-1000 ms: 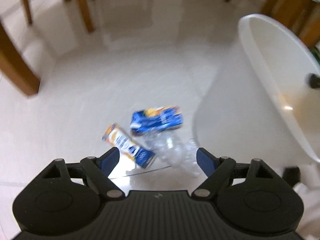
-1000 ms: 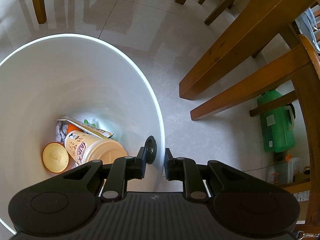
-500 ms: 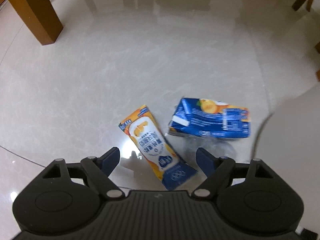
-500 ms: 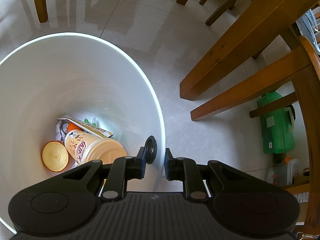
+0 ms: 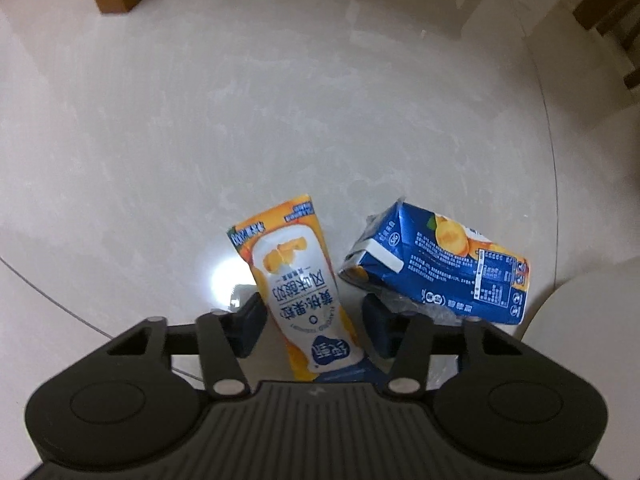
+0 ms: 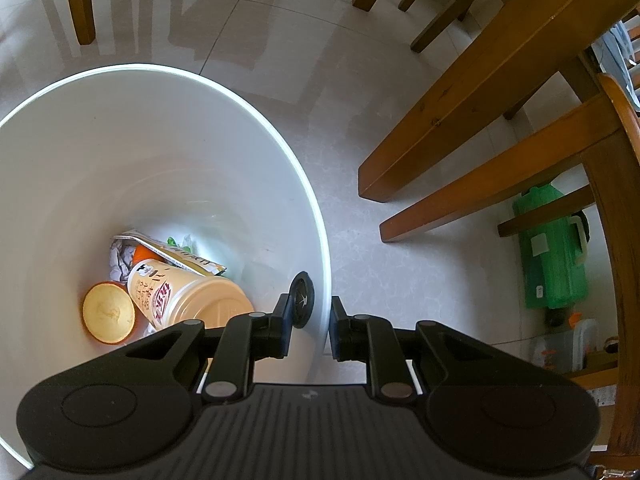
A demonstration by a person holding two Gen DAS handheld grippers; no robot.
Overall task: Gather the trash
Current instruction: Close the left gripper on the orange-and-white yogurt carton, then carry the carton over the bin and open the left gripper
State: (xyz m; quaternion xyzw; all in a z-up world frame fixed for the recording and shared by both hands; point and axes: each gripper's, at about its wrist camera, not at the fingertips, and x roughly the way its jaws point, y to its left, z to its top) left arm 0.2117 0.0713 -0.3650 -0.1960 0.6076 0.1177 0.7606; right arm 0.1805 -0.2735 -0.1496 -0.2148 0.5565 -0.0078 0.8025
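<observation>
Pale floor tiles: we straddled the yogurt pouch (image 5: 298,280) with left gripper (image 5: 314,326) spread; right gripper (image 6: 310,326) pinched the bin (image 6: 316,216) rim. Closing squarely mattered.

We see a glossy printed yoghurt carton (image 5: 298,284) and a crumpled blue carton (image 5: 440,270) with a sheen on polished, mirror-like floor tiles (image 5: 200,120). We look into a smooth white plastic bin (image 6: 168,152) holding a matt paper cup (image 6: 180,294), beside varnished wooden furniture legs (image 6: 480,92) and a green plastic jug (image 6: 554,256).
</observation>
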